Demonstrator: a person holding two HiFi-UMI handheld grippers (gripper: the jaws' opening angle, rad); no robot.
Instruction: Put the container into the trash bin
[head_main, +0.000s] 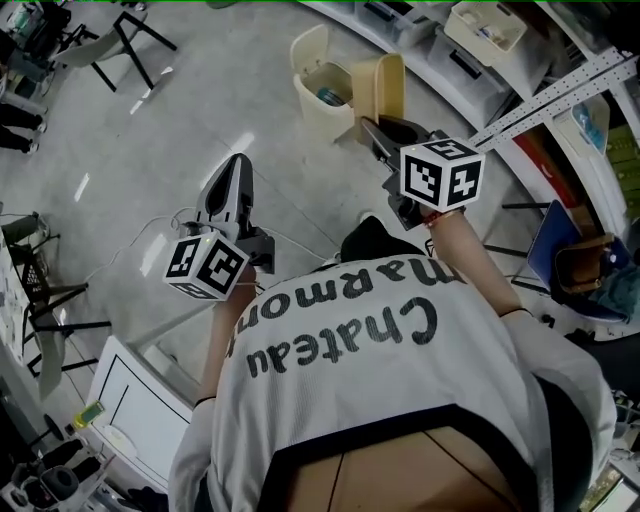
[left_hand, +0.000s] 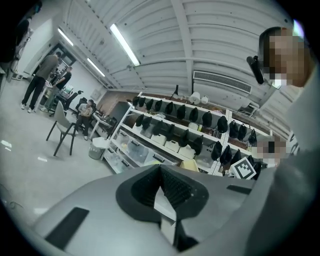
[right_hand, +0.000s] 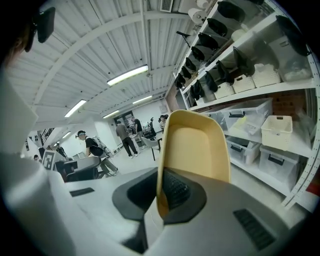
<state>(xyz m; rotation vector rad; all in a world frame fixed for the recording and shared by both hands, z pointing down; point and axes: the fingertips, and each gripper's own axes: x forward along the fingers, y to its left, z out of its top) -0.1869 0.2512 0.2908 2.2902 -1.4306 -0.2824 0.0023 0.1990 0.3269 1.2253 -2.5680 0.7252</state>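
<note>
Container, tan, is pinched by 1 edge in R gripper jaws, held up near the trash bin on the floor. L gripper jaws together, empty. Risk: w/ such an edge grip it may swing, slip & land outside the bin.

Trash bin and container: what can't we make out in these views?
- Head view: the trash bin is small, and the bluish thing inside it is too small to name.
- Right gripper view: the container shows only its inner face. Its bottom edge is hidden between the jaws of the right gripper.
- Head view: container and bin overlap, so whether it is over the opening can't be told.
</note>
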